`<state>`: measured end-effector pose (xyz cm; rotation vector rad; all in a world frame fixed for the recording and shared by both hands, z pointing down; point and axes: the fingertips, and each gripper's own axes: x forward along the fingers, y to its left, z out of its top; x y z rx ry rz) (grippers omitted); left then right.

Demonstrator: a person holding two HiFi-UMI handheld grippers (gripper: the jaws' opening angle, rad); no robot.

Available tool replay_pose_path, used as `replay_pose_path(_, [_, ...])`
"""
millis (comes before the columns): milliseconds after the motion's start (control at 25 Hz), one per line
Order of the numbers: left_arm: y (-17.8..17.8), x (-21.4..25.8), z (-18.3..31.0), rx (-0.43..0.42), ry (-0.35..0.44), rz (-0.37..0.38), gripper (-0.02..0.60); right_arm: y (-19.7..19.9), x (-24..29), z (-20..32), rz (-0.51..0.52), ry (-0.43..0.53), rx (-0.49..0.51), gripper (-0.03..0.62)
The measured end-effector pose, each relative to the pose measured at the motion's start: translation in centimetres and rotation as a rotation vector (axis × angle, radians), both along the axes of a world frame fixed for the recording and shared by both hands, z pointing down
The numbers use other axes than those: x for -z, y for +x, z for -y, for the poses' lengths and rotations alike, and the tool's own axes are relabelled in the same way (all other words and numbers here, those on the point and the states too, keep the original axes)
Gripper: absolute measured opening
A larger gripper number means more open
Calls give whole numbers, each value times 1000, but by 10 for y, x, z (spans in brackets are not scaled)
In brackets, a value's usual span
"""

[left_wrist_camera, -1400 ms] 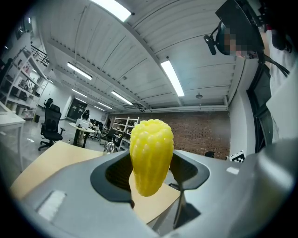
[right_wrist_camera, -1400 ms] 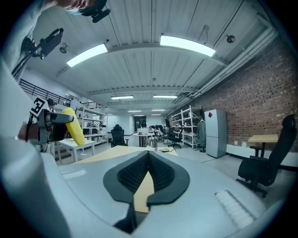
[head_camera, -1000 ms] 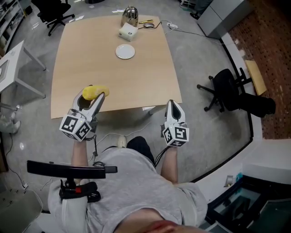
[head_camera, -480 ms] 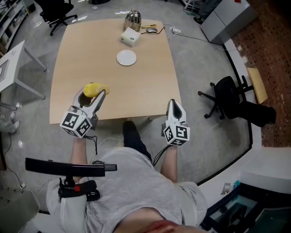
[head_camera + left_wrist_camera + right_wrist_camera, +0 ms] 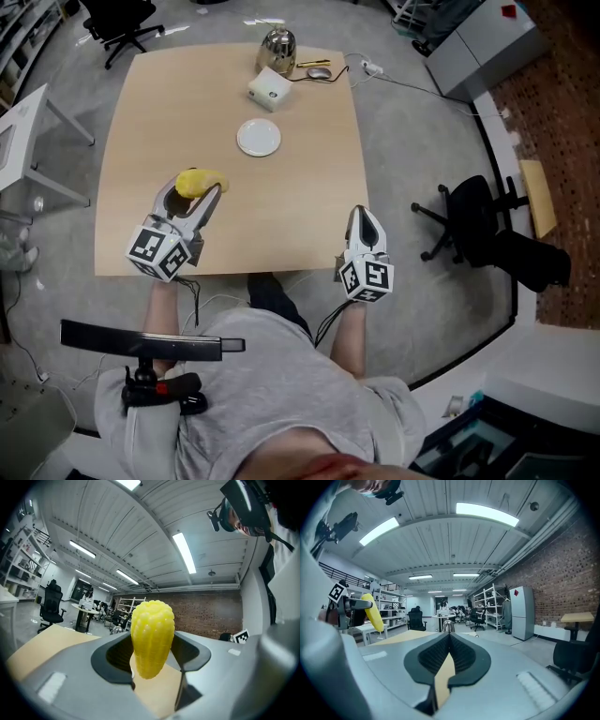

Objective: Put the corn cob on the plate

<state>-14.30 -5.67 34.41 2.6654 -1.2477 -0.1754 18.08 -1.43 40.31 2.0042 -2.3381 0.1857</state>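
Yellow corn cob [image 5: 151,637] clamped in left tongs [image 5: 192,199]; right tongs [image 5: 361,216] closed, empty; white plate [image 5: 259,138] well apart on bench [image 5: 309,202].

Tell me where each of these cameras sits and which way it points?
Head view: on the person's head, facing steeply down at the table; torso, forearms and both grippers show.
Left gripper view: on the left gripper, looking level along its jaws, shut on the corn cob; clothing at right.
Right gripper view: on the right gripper, looking along its shut, empty jaws; clothing at left.
Shared: all three show the corn cob.
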Motion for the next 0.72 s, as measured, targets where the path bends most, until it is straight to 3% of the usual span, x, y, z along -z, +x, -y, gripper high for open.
replay_pose_path(360, [20, -52, 90, 12, -102, 33, 273, 6, -35, 80, 10, -75, 44, 6])
replay_pose_path(560, [25, -65, 103, 17, -144, 80, 273, 5, -31, 83, 13, -90, 55, 6])
replay_pose_path(720, [37, -99, 143, 3, -191, 101, 273, 14, -54, 116, 19, -126, 51, 6])
